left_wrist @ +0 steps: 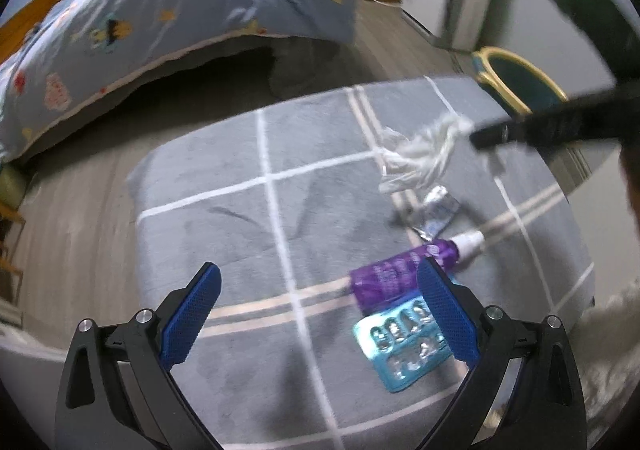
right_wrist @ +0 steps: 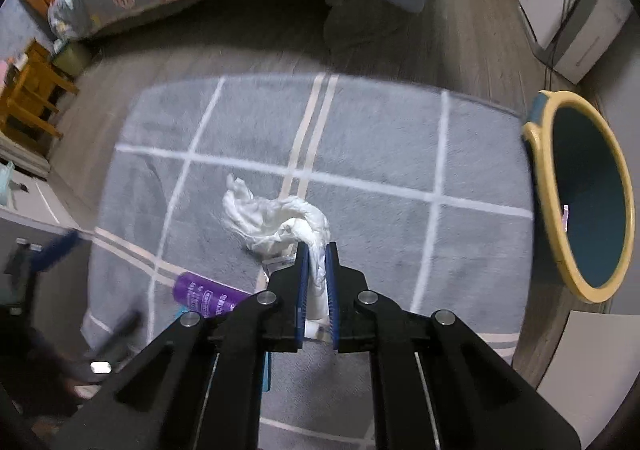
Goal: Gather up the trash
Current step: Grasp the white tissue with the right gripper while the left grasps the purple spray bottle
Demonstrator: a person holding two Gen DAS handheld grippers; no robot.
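Note:
My right gripper (right_wrist: 317, 250) is shut on a crumpled white tissue (right_wrist: 276, 222) and holds it above the grey rug (right_wrist: 360, 138); in the left wrist view the tissue (left_wrist: 424, 146) hangs from the right gripper's dark fingers (left_wrist: 520, 130). My left gripper (left_wrist: 320, 290) is open and empty above the rug (left_wrist: 240, 210). Beside its right finger lie a purple spray bottle (left_wrist: 396, 274), a teal blister pack (left_wrist: 400, 346) and a silver wrapper (left_wrist: 438, 210). The purple bottle (right_wrist: 204, 294) also shows in the right wrist view. A teal bin with a yellow rim (right_wrist: 588, 202) stands at the rug's right edge.
A bed with a blue patterned quilt (left_wrist: 180, 18) stands beyond the rug. A white appliance (right_wrist: 568, 10) with cables is at the far right. Wooden furniture (right_wrist: 28, 98) is at the left. The bin (left_wrist: 516, 82) shows at the rug's far right corner.

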